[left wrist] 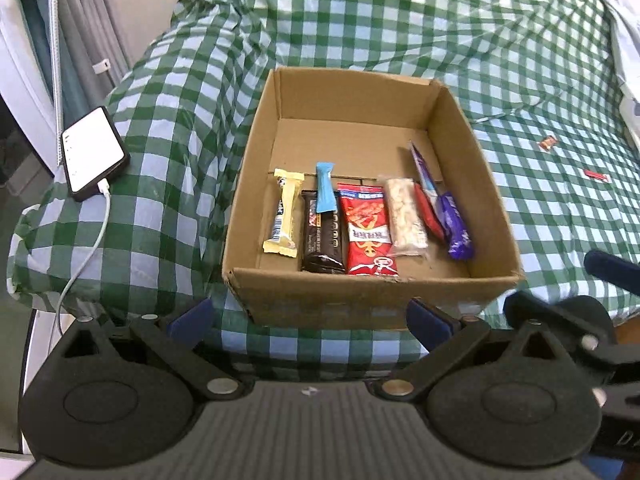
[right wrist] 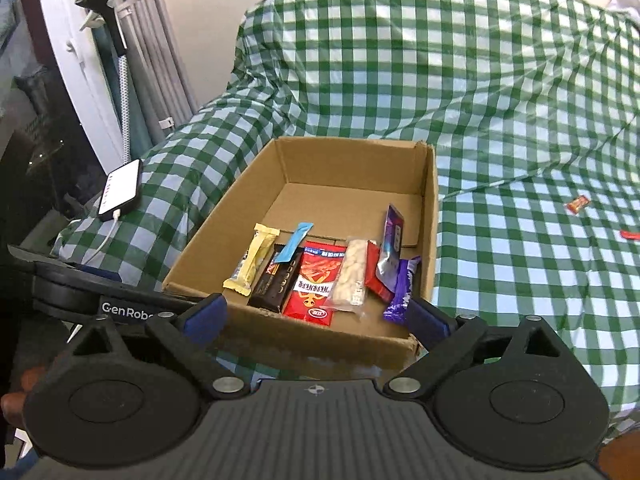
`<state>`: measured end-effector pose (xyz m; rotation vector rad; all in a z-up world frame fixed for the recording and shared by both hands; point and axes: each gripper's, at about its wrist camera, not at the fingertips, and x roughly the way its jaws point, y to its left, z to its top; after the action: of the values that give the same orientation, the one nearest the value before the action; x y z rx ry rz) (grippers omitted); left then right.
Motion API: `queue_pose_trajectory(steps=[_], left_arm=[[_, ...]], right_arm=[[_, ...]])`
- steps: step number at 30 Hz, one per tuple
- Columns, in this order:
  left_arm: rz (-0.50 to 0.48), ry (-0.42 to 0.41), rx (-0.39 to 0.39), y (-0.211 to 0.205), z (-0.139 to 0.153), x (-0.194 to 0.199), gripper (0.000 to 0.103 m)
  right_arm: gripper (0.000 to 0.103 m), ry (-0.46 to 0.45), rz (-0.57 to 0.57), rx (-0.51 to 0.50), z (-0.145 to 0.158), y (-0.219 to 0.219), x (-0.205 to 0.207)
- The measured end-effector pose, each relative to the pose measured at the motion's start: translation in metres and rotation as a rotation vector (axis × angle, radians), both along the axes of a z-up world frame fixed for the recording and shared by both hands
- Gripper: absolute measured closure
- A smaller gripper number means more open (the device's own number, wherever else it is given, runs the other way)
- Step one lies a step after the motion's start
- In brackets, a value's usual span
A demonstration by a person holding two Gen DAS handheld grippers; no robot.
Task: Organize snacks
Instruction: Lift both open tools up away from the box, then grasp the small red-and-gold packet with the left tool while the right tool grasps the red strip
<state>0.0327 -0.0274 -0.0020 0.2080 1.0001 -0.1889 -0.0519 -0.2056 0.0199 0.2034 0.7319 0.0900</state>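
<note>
Both claws stood wide open and empty: the left claw and the right claw each hung just short of the near wall of the box, nothing between the blue pads. Inside, the snacks lay in a neat row along the near side, from the yellow bar across to the purple pack. That looked like a placing step finished. Two small red wrappers sat loose on the checked cloth, well apart from the box on its right. Next move, I'd judge, was a reach out there, right claw nearest. Open cloth all round, box rim the one edge to clear; the phone lay near the left edge.
</note>
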Motion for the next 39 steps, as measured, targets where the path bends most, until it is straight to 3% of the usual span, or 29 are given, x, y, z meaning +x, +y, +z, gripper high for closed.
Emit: queue_pose_trajectory(steps=[18,27,33,39], left_arm=[[-0.005,-0.101,0.017,-0.007,0.029,-0.042,0.000],[-0.055,-0.068,0.041,-0.043,0.029,-0.026,0.000],[-0.134,0.010,0.017,-0.114,0.023,0.015,0.000],[-0.274,-0.025,0.031,-0.224,0.011,0.063,0.000]], right_arm=[[0.004,-0.124,-0.033,0.002,0.025,-0.006,-0.046],[0.004,-0.151,-0.073,0.025,0.020,-0.032,-0.048],[0.003,-0.136,-0.288,0.033,0.005,-0.109,-0.048],[0.003,-0.093,-0.579,0.014,-0.024,-0.220,-0.044]])
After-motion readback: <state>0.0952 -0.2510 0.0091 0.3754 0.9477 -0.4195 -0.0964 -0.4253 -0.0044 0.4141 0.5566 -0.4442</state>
